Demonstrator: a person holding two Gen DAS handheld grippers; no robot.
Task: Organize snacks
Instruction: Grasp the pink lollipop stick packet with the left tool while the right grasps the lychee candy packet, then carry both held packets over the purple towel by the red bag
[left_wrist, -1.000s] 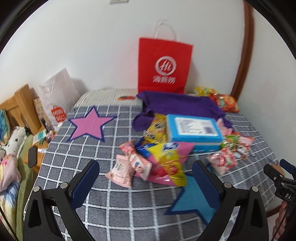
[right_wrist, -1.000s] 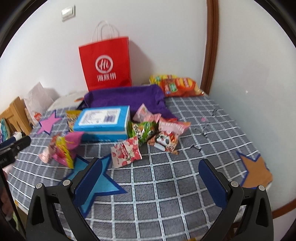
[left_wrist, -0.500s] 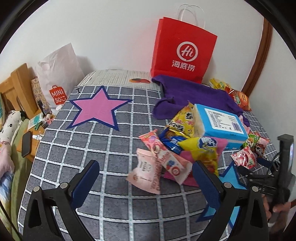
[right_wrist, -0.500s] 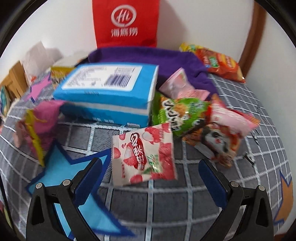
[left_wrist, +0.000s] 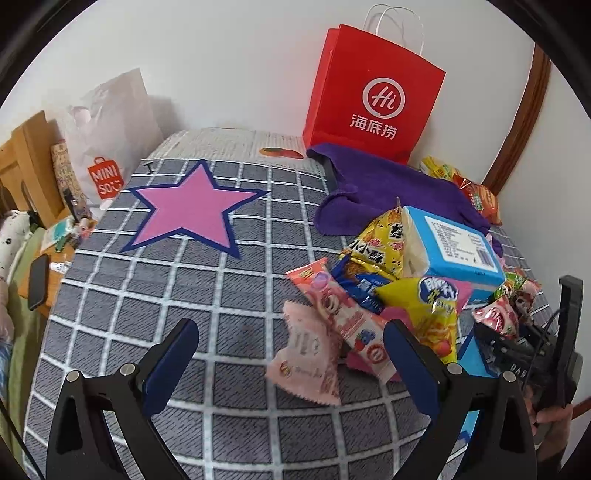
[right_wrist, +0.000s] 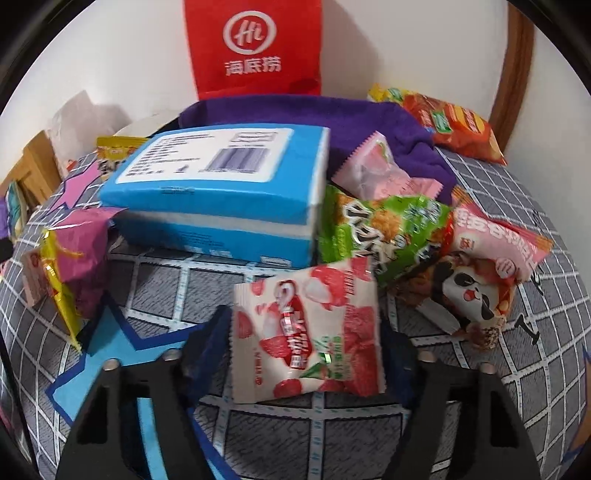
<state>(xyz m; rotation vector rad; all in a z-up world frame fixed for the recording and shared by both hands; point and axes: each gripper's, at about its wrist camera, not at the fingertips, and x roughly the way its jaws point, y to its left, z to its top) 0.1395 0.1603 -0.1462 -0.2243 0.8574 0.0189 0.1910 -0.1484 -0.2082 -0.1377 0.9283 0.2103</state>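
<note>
The right gripper (right_wrist: 306, 354) has just been closing around the strawberry snack packet (right_wrist: 306, 332); the left gripper (left_wrist: 291, 354) stands wide open, holding nothing.

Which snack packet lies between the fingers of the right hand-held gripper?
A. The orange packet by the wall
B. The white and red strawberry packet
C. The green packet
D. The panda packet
B: in the right wrist view the white and red strawberry packet sits between the fingers of the right hand-held gripper, whose jaws have just been closing on it, while the green packet lies further back.
</note>
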